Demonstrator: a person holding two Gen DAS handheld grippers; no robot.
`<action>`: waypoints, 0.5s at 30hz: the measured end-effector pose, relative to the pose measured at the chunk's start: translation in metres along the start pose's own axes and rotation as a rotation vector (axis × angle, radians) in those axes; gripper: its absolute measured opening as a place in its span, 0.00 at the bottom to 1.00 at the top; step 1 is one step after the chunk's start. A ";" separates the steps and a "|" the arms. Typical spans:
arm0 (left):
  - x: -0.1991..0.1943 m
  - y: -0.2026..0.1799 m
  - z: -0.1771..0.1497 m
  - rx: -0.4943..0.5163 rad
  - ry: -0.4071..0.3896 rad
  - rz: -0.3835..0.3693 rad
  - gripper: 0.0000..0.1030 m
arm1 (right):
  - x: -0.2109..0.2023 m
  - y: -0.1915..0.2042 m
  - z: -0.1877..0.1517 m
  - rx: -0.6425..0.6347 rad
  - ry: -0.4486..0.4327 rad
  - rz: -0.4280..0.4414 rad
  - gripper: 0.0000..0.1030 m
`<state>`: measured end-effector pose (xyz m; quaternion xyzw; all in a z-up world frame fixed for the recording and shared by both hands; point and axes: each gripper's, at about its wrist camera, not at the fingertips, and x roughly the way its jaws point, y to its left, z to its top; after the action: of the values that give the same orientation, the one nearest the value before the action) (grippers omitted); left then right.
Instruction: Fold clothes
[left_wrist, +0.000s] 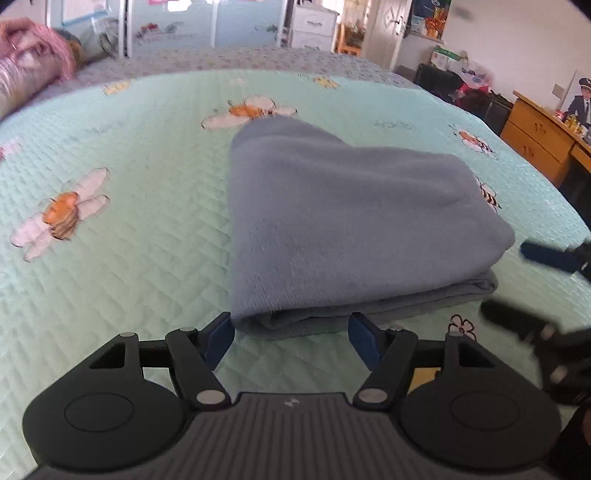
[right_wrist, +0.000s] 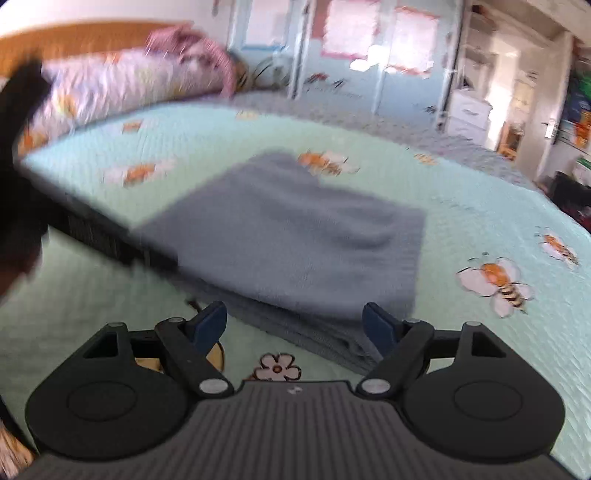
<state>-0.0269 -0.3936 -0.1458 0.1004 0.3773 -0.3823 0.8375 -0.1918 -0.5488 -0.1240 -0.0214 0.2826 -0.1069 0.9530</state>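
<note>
Right, I've got the folded blue garment (left_wrist: 332, 221) lying flat on the green bee-print quilt (left_wrist: 129, 221), and both my tongs stand open and empty: the left gripper (left_wrist: 291, 338) sits just short of the near folded edge, and the right gripper (right_wrist: 295, 326) sits at the near corner with its pads apart on either side. My worry is that closing either one now, this low, catches only the top layer or drags the quilt along and spoils the fold. No basket, box or other container shows near the garment, so nothing to report there.
</note>
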 end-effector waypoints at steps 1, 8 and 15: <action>-0.008 -0.003 0.001 0.005 -0.030 0.014 0.68 | -0.006 0.001 0.004 0.015 -0.028 -0.010 0.79; -0.002 -0.007 0.027 0.041 -0.043 -0.031 0.72 | 0.040 -0.006 0.014 0.107 0.052 -0.056 0.83; -0.005 -0.001 0.032 -0.017 0.014 0.048 0.70 | -0.007 -0.023 0.001 0.285 -0.019 -0.060 0.83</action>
<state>-0.0119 -0.4062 -0.1194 0.1051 0.3840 -0.3583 0.8444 -0.2016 -0.5700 -0.1172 0.1045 0.2549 -0.1740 0.9454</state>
